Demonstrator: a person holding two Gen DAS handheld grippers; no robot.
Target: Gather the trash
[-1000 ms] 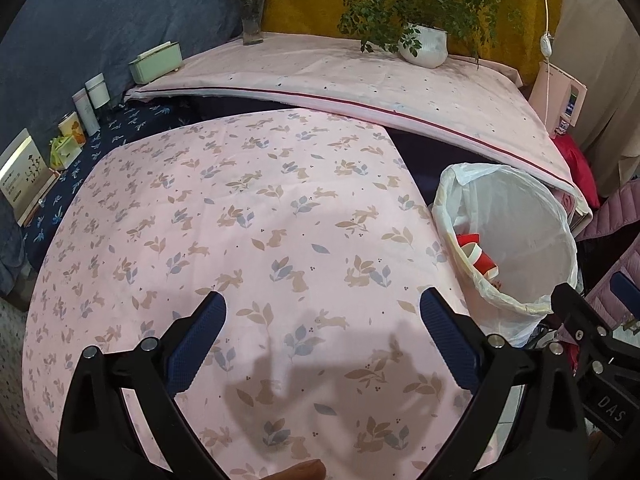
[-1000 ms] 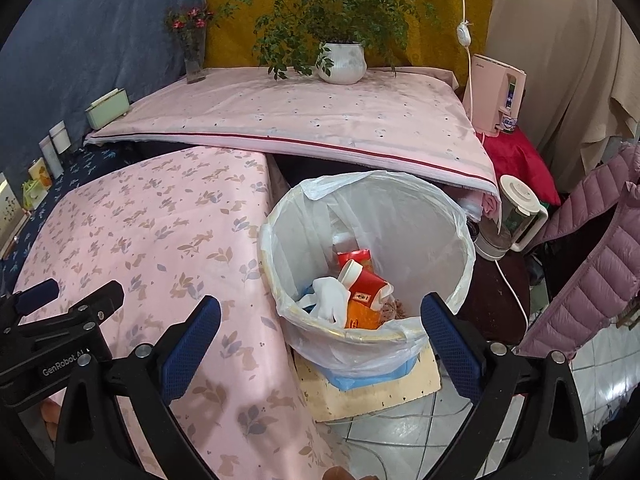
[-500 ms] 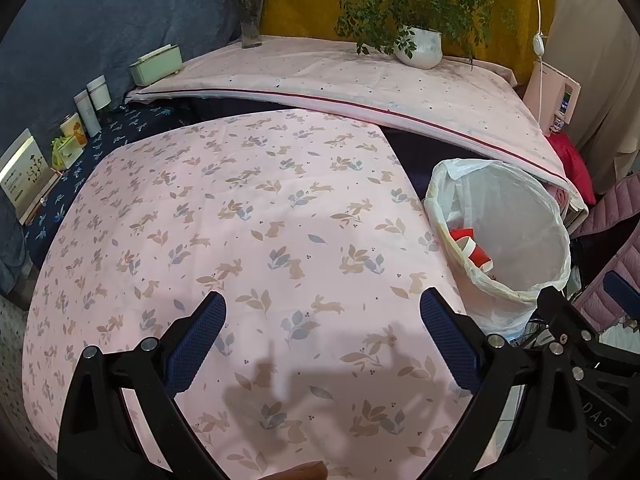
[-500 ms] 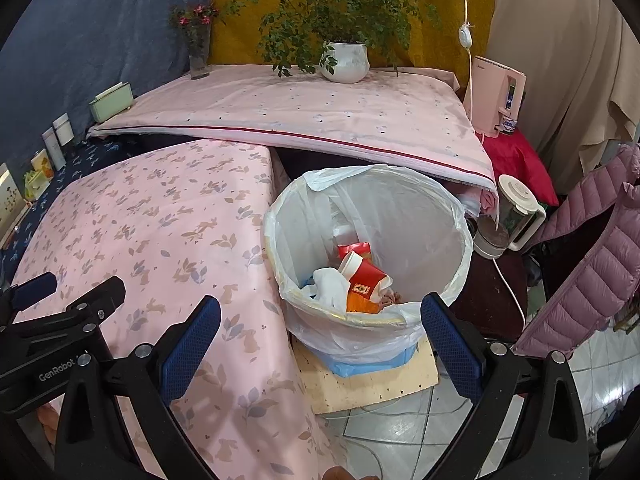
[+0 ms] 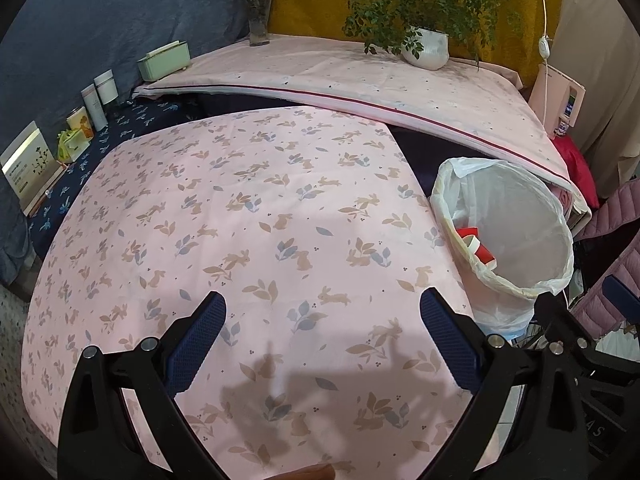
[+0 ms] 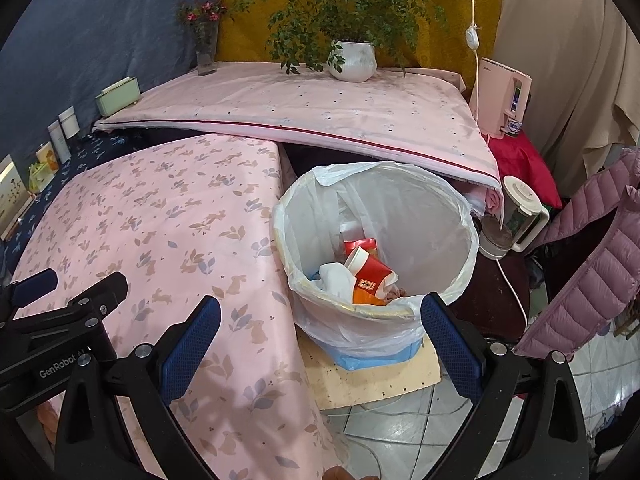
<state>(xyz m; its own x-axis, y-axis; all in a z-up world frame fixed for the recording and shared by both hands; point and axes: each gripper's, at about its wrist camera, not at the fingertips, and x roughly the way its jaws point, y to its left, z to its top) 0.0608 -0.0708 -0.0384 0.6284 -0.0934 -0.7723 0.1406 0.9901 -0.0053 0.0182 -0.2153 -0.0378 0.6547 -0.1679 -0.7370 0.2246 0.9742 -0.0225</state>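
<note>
Both views had drawn back from the bin (image 6: 376,248); left gripper (image 5: 320,344) and right gripper (image 6: 320,344) gaped wide, empty, collecting seemingly finished, next needing fresh trash located.

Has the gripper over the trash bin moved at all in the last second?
Yes. The right gripper has backed away: the trash bin now sits higher in its view, its rim level with the fingertips.

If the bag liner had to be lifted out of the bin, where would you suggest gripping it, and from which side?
Judging from the right wrist view, grip the loose flap of the bag liner sticking up at the far rim of the bin, coming from above. Elsewhere the plastic is folded tight over the rim, leaving little to pinch. Both grippers are open and empty.
</note>
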